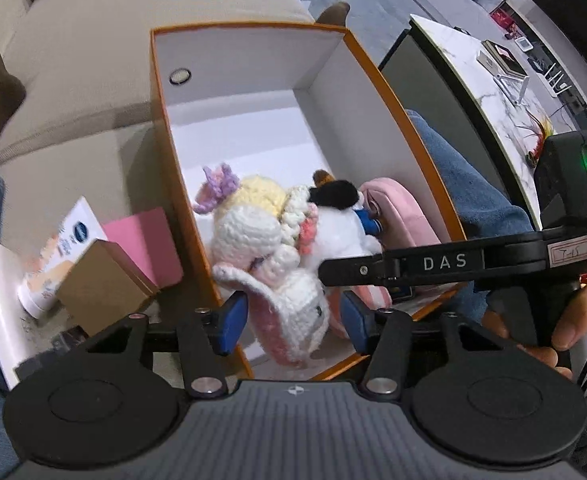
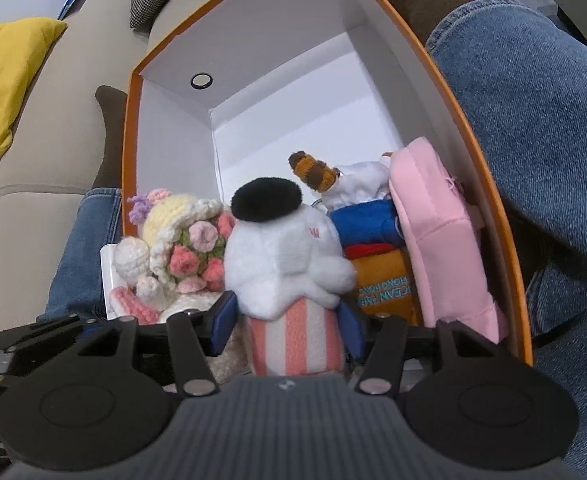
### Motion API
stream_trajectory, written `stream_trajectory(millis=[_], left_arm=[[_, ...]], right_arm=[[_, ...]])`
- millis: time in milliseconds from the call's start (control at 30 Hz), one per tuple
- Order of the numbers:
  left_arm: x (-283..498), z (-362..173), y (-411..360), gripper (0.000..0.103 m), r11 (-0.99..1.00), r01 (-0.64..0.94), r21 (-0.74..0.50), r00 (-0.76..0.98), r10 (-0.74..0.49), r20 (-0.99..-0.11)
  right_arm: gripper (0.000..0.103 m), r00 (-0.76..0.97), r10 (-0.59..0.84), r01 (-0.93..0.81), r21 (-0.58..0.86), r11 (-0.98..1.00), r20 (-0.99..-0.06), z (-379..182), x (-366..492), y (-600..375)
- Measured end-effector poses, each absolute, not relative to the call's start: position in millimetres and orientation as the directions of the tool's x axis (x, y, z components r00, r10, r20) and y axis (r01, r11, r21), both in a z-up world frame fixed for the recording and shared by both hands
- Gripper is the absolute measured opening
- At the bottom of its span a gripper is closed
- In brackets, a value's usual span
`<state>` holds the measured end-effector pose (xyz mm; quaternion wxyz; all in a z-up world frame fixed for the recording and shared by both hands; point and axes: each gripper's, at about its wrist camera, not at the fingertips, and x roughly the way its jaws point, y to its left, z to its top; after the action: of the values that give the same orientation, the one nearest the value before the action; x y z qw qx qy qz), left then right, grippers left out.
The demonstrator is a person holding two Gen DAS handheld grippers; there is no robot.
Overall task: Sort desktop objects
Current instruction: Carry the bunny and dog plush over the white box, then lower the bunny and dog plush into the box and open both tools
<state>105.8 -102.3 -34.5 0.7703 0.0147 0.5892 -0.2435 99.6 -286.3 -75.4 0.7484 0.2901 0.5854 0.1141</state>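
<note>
An orange box with white inside walls holds several soft toys. My left gripper is shut on a white and pink crochet bunny at the box's near end. A crochet doll with a yellow hat lies just beyond it. My right gripper is shut on the pink-striped base of a white plush with a black tuft inside the same box. The right gripper's body crosses the left wrist view. A pink pouch leans on the box's right wall.
Left of the box lie a brown carton, a pink card and a white tube on a beige sofa. A blue and orange plush sits in the box. Jeans-clad legs flank the box. A marble table stands right.
</note>
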Motion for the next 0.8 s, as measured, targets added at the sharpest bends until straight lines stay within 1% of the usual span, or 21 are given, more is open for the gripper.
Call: stream_trajectory(millis=[67,300,533,633,667,733,800], left_arm=[[105.6,-27.2,-101.0,0.052,0.882,0.407,-0.236,0.218,-0.344,-0.913],[117.9,-5.5,-115.2,0.051,0.849,0.516,-0.116,0.335,-0.325,-0.885],[138.3,-23.8,-138.5,0.051,0.786,0.617,-0.03,0.29,-0.263,-0.92],[141.8,-34.4,-141.9,0.046,0.769,0.637,-0.054,0.243,-0.267,-0.932],[141.8,-36.7,-143.3,0.043,0.764,0.644,-0.041,0.242,-0.255,-0.936],[143.0,-40.4,-143.5,0.042,0.759,0.651,-0.037,0.232,-0.245,-0.941],[145.8,-43.8,-142.4,0.04,0.759,0.65,-0.045,0.216,-0.24,-0.946]], right_arm=[[0.057,0.281,0.51,0.165,0.564,0.809,-0.813,-75.1,101.8,-284.2],[0.057,0.242,0.488,0.122,0.525,0.842,-0.839,-74.3,107.3,-278.4],[0.057,0.238,0.484,0.126,0.521,0.844,-0.842,-75.2,109.8,-278.2],[0.057,0.234,0.483,0.123,0.519,0.846,-0.843,-75.6,110.3,-276.7],[0.057,0.232,0.481,0.121,0.516,0.848,-0.845,-75.5,110.9,-276.1],[0.059,0.222,0.474,0.104,0.504,0.857,-0.852,-75.3,112.9,-272.6],[0.059,0.205,0.469,0.073,0.491,0.868,-0.859,-73.6,112.3,-269.4]])
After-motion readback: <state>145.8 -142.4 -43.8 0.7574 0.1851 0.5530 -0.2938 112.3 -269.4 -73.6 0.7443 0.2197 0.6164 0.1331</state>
